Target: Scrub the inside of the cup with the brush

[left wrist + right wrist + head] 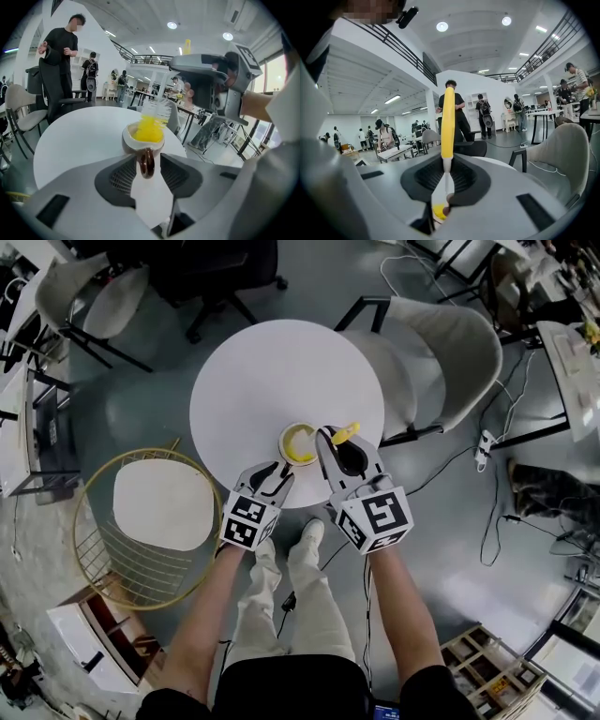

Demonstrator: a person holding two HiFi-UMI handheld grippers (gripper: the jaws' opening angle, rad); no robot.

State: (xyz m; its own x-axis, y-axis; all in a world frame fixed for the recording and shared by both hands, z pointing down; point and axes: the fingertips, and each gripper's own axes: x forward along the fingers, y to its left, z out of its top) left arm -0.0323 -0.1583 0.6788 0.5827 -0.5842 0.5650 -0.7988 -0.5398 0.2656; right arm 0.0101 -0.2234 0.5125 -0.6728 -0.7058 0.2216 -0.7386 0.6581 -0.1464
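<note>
The right hand-held gripper (445, 185) clamps the brush (448, 124), bristles (149, 127) in the cup (133, 140), while the left hand-held gripper (151, 159) stands open around the handle (146, 165); closing on it would likely steady the scrubbing.
</note>
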